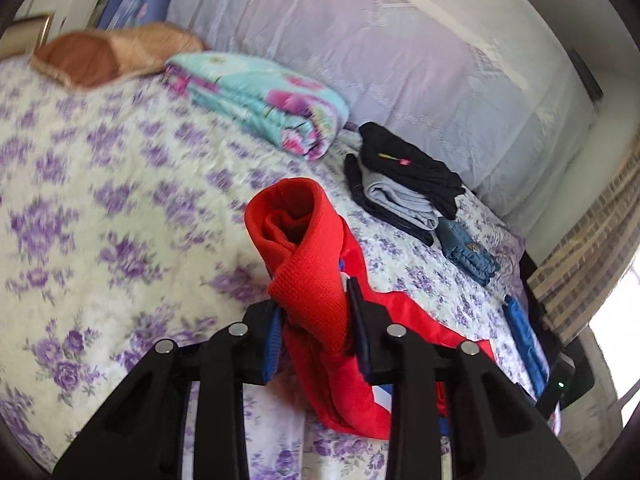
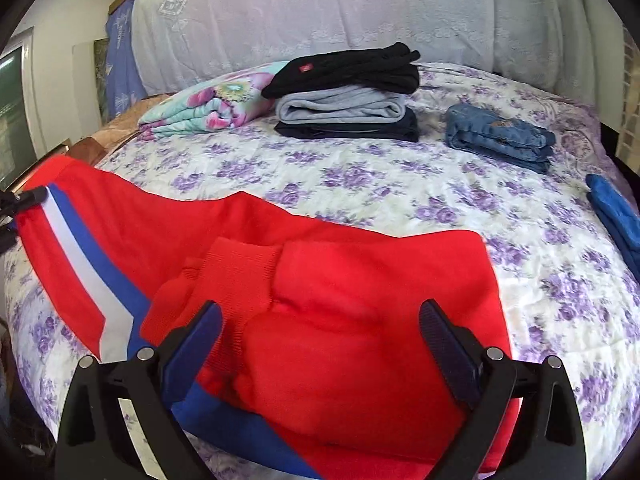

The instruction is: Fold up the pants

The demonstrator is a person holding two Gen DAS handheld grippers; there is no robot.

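Two grippers work on a bed [image 2: 360,184] with a purple-flowered cover. The left gripper [image 1: 316,312] pinches the ribbed cuff of the red track pants [image 2: 320,320], lifted clear of the cover. The right gripper [image 2: 320,344] stands wide over the near, bunched part of the pants, gripping nothing. Farther off lie a stack of folded garments [image 2: 348,96], folded jeans [image 2: 500,136] to its right, and a floral blanket [image 2: 200,108] to its left.

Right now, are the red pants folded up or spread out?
Partly folded: red pants doubled over on the bed, one end bunched in left tongs.
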